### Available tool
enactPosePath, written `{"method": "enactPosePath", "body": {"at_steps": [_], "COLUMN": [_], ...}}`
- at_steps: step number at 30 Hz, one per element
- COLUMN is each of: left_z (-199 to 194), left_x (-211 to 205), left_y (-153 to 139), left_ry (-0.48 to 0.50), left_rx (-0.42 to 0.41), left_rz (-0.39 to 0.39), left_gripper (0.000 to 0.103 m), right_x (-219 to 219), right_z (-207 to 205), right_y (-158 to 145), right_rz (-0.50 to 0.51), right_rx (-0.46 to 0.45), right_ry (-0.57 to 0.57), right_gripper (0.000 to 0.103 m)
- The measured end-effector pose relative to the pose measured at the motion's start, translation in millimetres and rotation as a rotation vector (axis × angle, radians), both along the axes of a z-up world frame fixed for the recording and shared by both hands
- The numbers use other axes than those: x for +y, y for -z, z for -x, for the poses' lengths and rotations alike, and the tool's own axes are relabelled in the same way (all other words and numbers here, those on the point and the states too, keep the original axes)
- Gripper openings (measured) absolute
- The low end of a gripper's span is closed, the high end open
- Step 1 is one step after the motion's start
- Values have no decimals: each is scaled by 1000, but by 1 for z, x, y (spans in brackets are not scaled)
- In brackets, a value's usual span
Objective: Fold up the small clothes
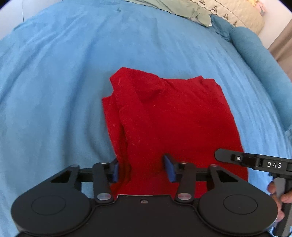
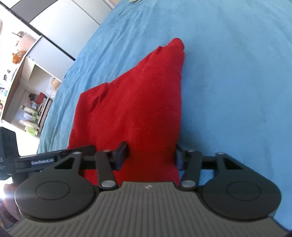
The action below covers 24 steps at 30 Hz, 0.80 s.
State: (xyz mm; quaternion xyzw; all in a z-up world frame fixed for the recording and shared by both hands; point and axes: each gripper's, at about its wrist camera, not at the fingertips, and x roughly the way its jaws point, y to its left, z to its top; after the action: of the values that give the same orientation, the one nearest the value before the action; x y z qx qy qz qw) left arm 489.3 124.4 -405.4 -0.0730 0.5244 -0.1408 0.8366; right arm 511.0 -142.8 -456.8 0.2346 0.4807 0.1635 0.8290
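Observation:
A red garment (image 1: 169, 118) lies partly folded on a blue bedspread (image 1: 54, 82). My left gripper (image 1: 143, 169) is open, its blue-padded jaws on either side of the garment's near left edge. The garment also shows in the right wrist view (image 2: 136, 109), running away from me to a narrow far corner. My right gripper (image 2: 150, 156) is open with its jaws on either side of the garment's near end. The right gripper also shows in the left wrist view (image 1: 255, 161) at the garment's near right corner. The left gripper's body shows in the right wrist view (image 2: 45, 160).
Green and patterned bedding (image 1: 209, 11) lies piled at the bed's far end, with a rolled blue bolster (image 1: 261, 63) along the right edge. Shelves with bottles and toys (image 2: 31, 109) stand beyond the bed's left side. A wardrobe (image 2: 54, 23) stands behind.

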Motion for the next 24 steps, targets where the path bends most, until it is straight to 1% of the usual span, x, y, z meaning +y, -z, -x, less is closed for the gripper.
{"method": "enactPosePath", "body": {"at_steps": [1,2,5,7,11,14,17,21,24], "left_z": [2,5,8,12,28,47,70,95,106], "left_x": [-4,-6,-14,-15,-20,-39,-62,-95,-120], "left_y": [-2,-5,-13,-19,-39,-52,-59,-52,-31], "left_ry": [0,3,9,7,6,32,52,67,105], "left_rx": [-9,-19,-49,-64,-77,-85,-82,-32,4], "left_rz": [-19,-32,-71,-63,7,18,52,111,117], "left_gripper": [37,31,27,26,25,25,25,25,27], "right_x": [2,4,10,10,0,-17,-43,-83,-111], "right_z": [1,1,5,9,20,38,64,102,127], "right_y": [-4,-7,-19,-29,-48,-64,-81,-92,-83], "right_rz": [12,22,56,56,15,2,1,31,82], "right_rx": [-12,-24,-62,-83,-108,-118,-117,-99,-71], "right_ry": [-8,-16,-37,-42,-32,-23,-13,0,17], "right_gripper": [49,43,39,38,37,37,37,37,37]}}
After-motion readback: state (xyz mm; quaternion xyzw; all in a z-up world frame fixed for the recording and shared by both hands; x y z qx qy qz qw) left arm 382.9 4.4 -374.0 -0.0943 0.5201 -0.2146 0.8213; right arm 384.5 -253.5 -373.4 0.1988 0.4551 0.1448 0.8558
